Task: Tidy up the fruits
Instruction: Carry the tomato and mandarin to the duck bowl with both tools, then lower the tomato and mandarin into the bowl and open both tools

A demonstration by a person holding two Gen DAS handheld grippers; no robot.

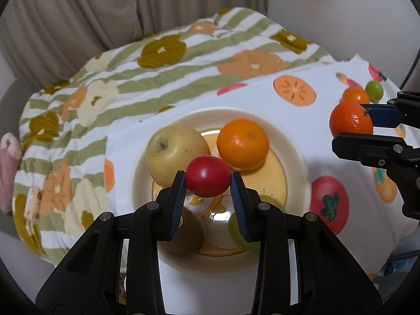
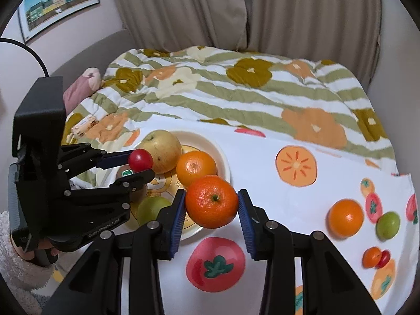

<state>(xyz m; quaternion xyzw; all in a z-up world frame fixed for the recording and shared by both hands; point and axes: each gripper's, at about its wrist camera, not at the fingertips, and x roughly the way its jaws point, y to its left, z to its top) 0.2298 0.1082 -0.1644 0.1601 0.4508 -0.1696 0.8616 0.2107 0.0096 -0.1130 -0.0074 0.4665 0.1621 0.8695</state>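
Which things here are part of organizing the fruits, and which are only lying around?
Job:
- small red tomato, in left gripper
- dark orange tangerine, in right gripper
- round cream plate
- loose orange fruit
- loose green fruit

Lying about:
- striped flowered quilt
- pink plush toy
- framed picture

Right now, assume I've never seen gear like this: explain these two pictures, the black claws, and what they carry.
No robot here: a person holds a two-finger tool in each hand, with a camera on each looking along its fingers. One picture comes from the left tool, the other from the right tool; each also shows the other tool from the side. The left is shut on a small red tomato, the right on a mandarin. Below is a plate with an apple, an orange and other fruit. It sits on a fruit-print cloth, where more fruit lies loose.
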